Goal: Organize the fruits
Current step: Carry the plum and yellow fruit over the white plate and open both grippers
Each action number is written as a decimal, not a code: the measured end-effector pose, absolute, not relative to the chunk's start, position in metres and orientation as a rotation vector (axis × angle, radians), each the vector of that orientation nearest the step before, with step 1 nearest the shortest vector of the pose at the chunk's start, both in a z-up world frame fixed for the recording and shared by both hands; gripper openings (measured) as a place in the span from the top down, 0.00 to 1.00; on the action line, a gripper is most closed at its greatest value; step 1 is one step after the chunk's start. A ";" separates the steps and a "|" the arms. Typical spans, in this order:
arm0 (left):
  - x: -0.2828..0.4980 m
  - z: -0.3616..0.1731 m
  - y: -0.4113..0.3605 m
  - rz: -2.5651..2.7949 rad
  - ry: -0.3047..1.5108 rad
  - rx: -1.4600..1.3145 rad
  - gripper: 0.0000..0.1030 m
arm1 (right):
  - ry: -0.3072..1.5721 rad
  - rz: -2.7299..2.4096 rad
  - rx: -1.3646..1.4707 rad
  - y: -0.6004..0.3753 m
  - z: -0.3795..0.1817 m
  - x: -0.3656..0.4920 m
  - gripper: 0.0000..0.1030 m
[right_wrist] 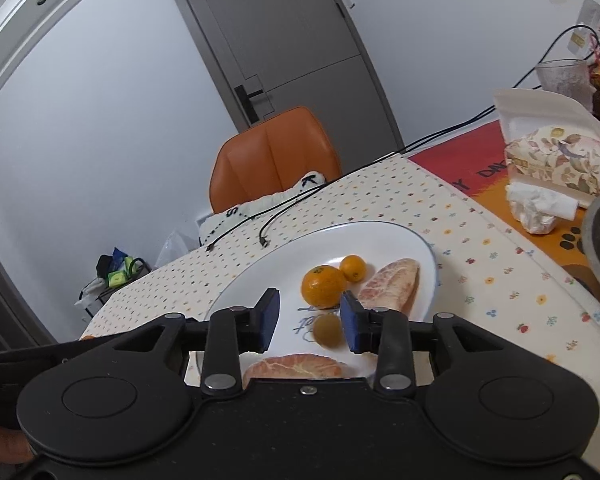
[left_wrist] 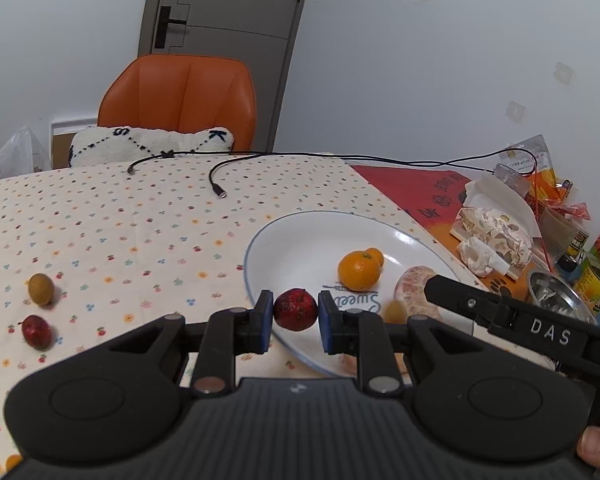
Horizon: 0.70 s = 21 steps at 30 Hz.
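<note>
The left tool is clamped on a dark red, dimpled round fruit, its blue pads pressed to both sides, held at the near rim of the white plate. The right tool has its blue-padded fingers apart, nothing between them; a small olive-yellow fruit shows blurred just past them over the plate. "DAS" is embossed in pale letters on the right tool's black body as seen from the left wrist.

The plate is glossy ceramic with a thin blue rim and blue script on its floor, partly readable as "Sweet". On it lie a larger orange citrus touching a smaller one behind it, and two pale pink peeled citrus pieces, veined and matte.

Left of the plate, on the desk with its cream cloth of tiny printed fruits, sit an oval yellow-green fruit and a red one nearer the camera. Right of the plate lies a red-orange mat with dark characters and paw prints.
</note>
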<state>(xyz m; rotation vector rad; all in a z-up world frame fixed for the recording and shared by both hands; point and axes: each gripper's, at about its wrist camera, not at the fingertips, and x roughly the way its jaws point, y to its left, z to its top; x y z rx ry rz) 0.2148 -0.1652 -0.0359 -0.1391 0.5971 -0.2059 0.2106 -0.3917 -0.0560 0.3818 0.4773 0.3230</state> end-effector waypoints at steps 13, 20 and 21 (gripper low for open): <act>0.214 -0.033 -0.172 -0.232 0.583 -0.130 0.57 | 0.503 0.306 0.400 -0.396 -0.065 0.203 0.58; 0.209 -0.032 -0.155 -0.177 0.593 -0.140 0.46 | 0.498 0.317 0.403 -0.388 -0.065 0.200 0.49; 0.208 -0.032 -0.152 -0.169 0.591 -0.137 0.42 | 0.500 0.318 0.403 -0.387 -0.066 0.200 0.49</act>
